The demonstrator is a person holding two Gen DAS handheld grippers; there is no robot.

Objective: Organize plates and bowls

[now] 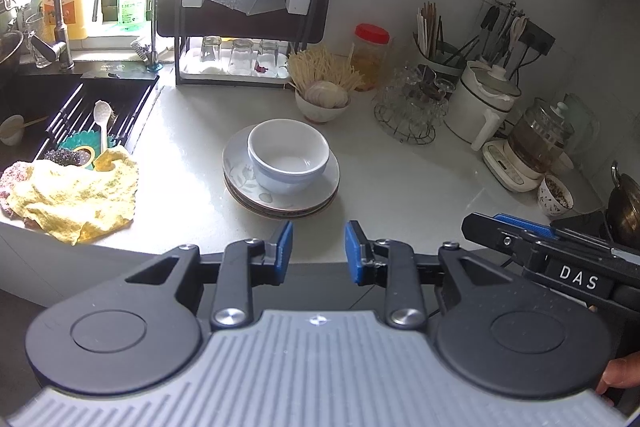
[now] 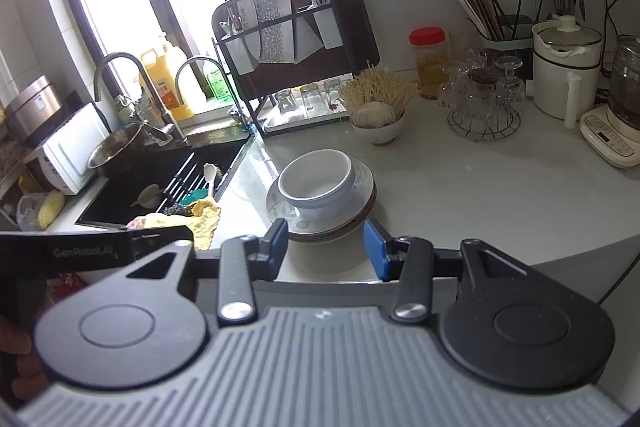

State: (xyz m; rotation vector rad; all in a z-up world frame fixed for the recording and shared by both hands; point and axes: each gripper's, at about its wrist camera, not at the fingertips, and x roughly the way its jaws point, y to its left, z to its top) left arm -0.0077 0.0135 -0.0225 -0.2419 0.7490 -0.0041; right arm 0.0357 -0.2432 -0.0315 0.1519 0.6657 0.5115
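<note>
A white bowl (image 1: 287,155) sits on a short stack of leaf-patterned plates (image 1: 256,201) in the middle of the white counter. The bowl (image 2: 316,183) and plates (image 2: 292,223) also show in the right wrist view. My left gripper (image 1: 319,251) is open and empty, held back at the counter's front edge, short of the plates. My right gripper (image 2: 326,249) is open and empty, just in front of the plate stack. The right gripper's body shows at the right of the left wrist view (image 1: 560,247).
A black sink (image 1: 72,107) with a rack, spoon and yellow cloth (image 1: 76,199) lies left. A black dish rack (image 1: 244,7) with glasses stands behind. A bowl of garlic and noodles (image 1: 324,99), a glass stand (image 1: 412,107), a white pot (image 1: 480,103) and a kettle (image 1: 532,143) line the back right.
</note>
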